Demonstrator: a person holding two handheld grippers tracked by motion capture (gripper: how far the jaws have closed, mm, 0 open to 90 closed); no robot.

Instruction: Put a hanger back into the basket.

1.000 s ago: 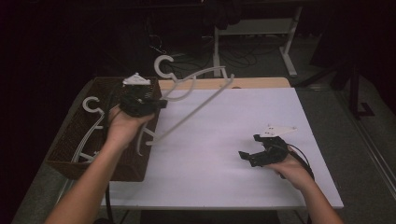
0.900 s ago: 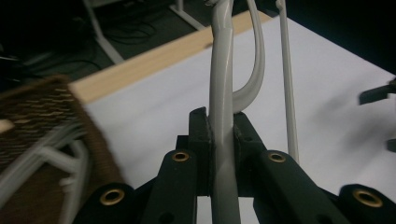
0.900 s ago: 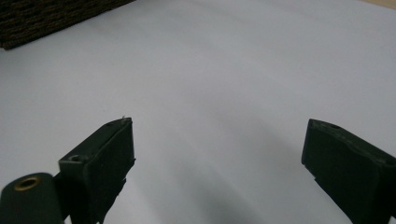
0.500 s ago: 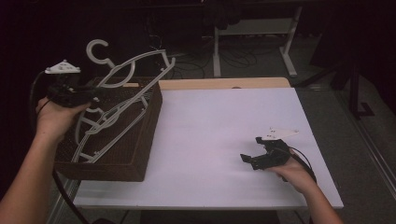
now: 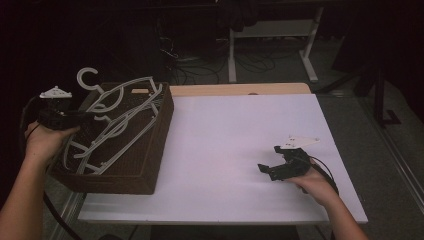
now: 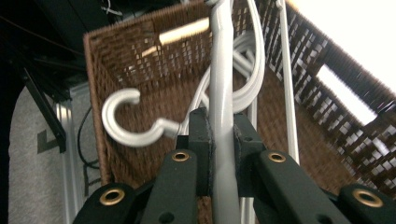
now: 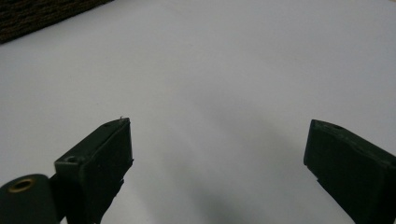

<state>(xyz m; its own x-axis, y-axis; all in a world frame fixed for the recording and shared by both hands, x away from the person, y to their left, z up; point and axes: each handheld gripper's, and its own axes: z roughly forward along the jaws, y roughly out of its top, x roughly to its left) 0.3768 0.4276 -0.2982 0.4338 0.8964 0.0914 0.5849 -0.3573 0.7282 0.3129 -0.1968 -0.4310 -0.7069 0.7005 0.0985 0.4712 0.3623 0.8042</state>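
Over the wicker basket [image 5: 150,165], the left gripper [image 6: 223,140] clamps a white hanger [image 6: 223,84] by its bar: light, stiff, probably slippery; the right gripper [image 7: 217,158] gapes empty.

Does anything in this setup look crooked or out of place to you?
Yes: the white hangers don't sit down inside the brown wicker basket. They lie slanted across its top, one hook poking past the far rim. The left claw is clamped on one hanger's bar. The basket also hangs over the table's left edge.
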